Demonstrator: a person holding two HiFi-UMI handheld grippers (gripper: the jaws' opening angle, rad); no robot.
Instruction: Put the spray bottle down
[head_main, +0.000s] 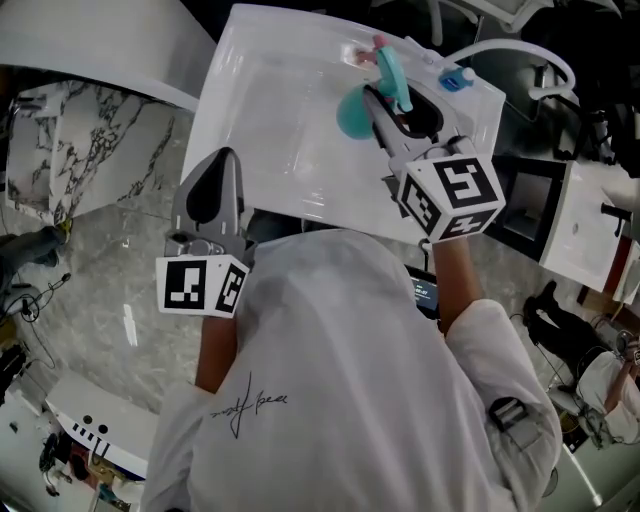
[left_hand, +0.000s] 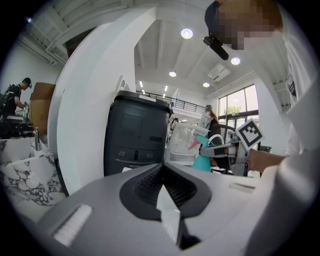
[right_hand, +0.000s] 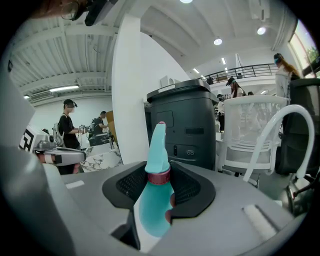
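Your right gripper (right_hand: 160, 189) is clamped on the teal spray bottle (right_hand: 154, 212), with the pads around its red collar (right_hand: 159, 176), the head sticking up above the jaws and the body hanging below. Your left gripper (left_hand: 167, 195) is closed on nothing. Only the head view shows the bottle over the far part of the white table (head_main: 270, 130), though it doesn't show whether the base touches. Only the gripper views show the dark grey bin (right_hand: 185, 125) beyond, with its lid down, so I can't tell what's in it.
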